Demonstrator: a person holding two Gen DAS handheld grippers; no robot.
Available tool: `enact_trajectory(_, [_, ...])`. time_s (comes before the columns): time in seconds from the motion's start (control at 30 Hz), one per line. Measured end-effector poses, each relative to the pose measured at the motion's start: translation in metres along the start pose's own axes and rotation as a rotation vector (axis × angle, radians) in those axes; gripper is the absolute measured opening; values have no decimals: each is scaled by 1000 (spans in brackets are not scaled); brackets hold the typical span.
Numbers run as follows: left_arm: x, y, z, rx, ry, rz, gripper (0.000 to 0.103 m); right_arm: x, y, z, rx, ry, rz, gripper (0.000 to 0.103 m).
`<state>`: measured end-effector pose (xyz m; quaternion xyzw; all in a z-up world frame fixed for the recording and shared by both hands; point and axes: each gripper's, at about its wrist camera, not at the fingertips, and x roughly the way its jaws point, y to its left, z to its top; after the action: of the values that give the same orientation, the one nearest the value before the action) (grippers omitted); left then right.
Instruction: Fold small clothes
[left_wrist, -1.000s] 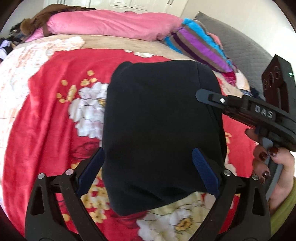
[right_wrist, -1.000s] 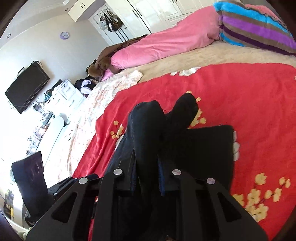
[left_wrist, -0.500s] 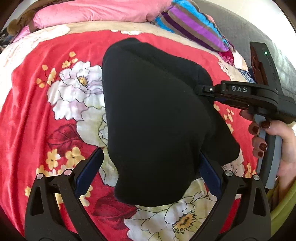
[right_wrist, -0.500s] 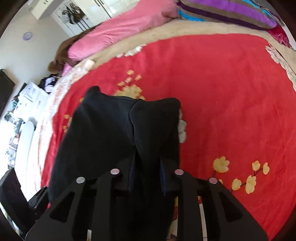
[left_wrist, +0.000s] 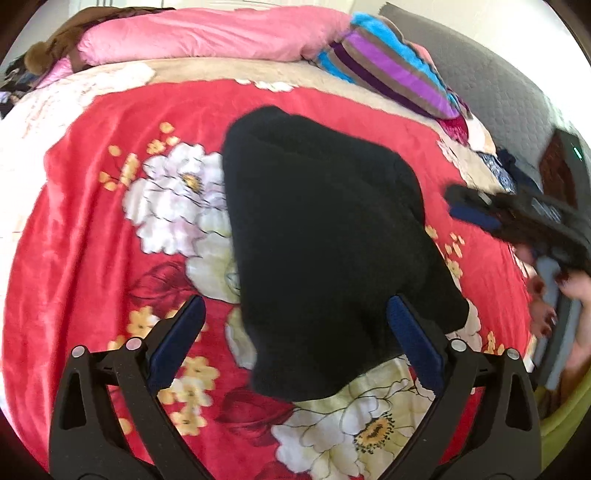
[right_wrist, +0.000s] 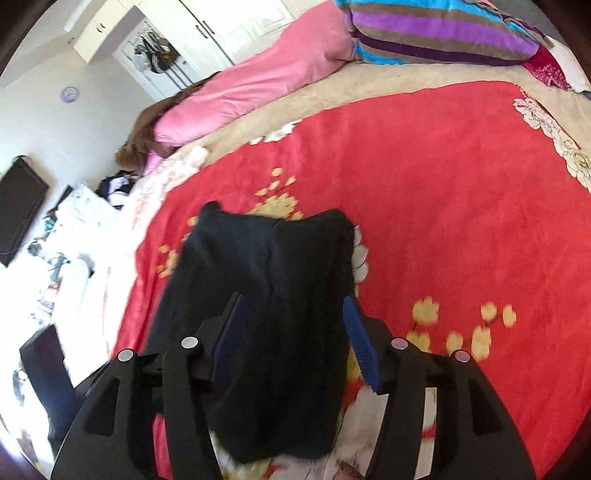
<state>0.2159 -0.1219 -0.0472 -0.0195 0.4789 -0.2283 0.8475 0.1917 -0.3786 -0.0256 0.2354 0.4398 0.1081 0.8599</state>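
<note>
In the left view alone, right tongs hover beside black garment.

Black garment on a red blanket with white and yellow flowers, plain pink quilt, pillow striped turquoise, purple and brown, grey quilted headboard, black grippers with blue pads

Ahead of the claw, white panelled wardrobe doors face a pale wall; a flat black television hangs left.
</note>
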Motion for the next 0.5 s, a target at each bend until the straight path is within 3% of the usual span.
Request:
enact_trajectory(0.17, [-11, 25, 3, -43, -27, 53, 93, -8, 10, -33, -14, 58, 62, 55])
enact_trajectory(0.4, [-8, 38, 2, -93, -43, 37, 93, 28, 21, -60, -17, 169, 75, 55])
enact_trajectory(0.47, [-2, 37, 2, -93, -36, 23, 93, 35, 24, -61, -49, 179, 51, 40])
enact_trajectory(0.5, [3, 35, 2, -91, -30, 18, 93, 37, 25, -61, -68, 186, 48, 23])
